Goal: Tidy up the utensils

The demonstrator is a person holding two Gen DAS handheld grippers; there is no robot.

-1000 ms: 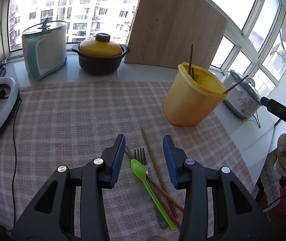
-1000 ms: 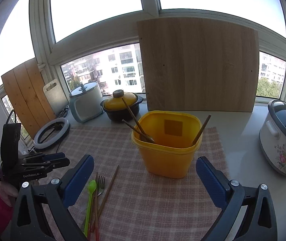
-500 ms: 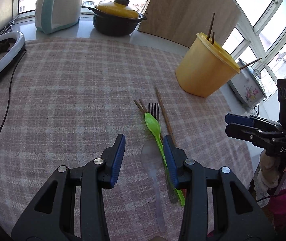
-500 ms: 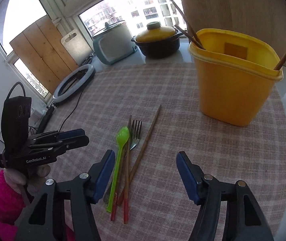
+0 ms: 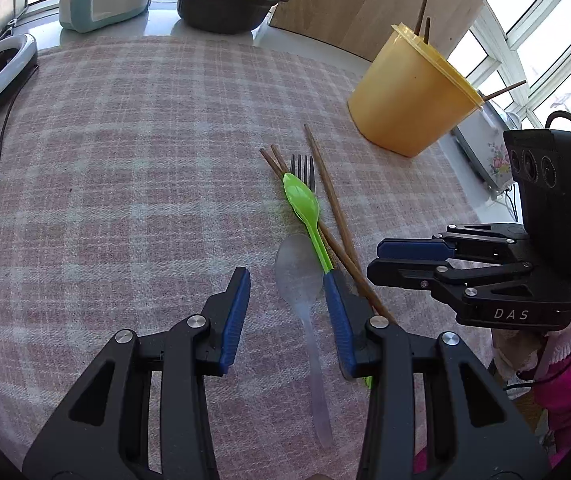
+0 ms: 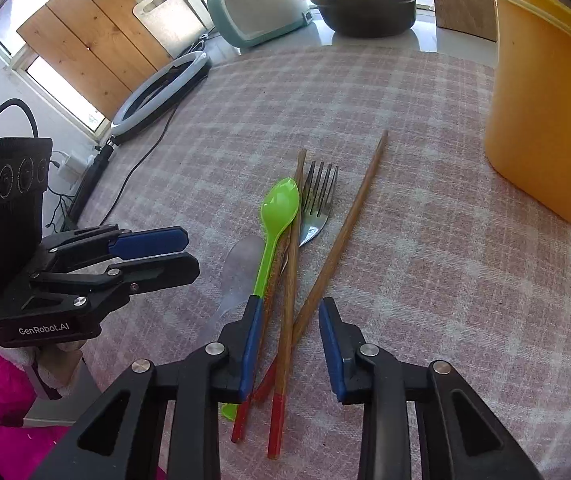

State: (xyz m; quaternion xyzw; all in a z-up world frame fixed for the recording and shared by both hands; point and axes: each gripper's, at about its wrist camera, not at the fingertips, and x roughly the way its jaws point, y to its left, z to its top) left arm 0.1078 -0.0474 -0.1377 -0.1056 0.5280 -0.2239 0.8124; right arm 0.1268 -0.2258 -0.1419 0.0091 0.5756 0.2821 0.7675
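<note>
Sunlit windows are backing my desk (image 5: 125, 128), which is wearing a pink checked cloth. Both my tools have dropped from up high to just over a loose pile of utensils lying on the cloth: a green spoon (image 6: 279, 208), a metal fork (image 6: 317, 200), a clear plastic spoon (image 5: 303, 280) and several wooden chopsticks (image 6: 345, 232), two of them red-tipped. My right tool (image 6: 289, 340), wide open a second ago, is closing now around the chopstick handles, which are lying between its blue pads, not yet pinched. My left tool (image 5: 287, 312) is hanging half open over the clear spoon, gripping nothing. A yellow tub (image 5: 409, 100), already holding a few chopsticks, is standing well apart at the far right of the cloth. Judging by this, I am beginning a pickup, with the tub as the likely destination.
</note>
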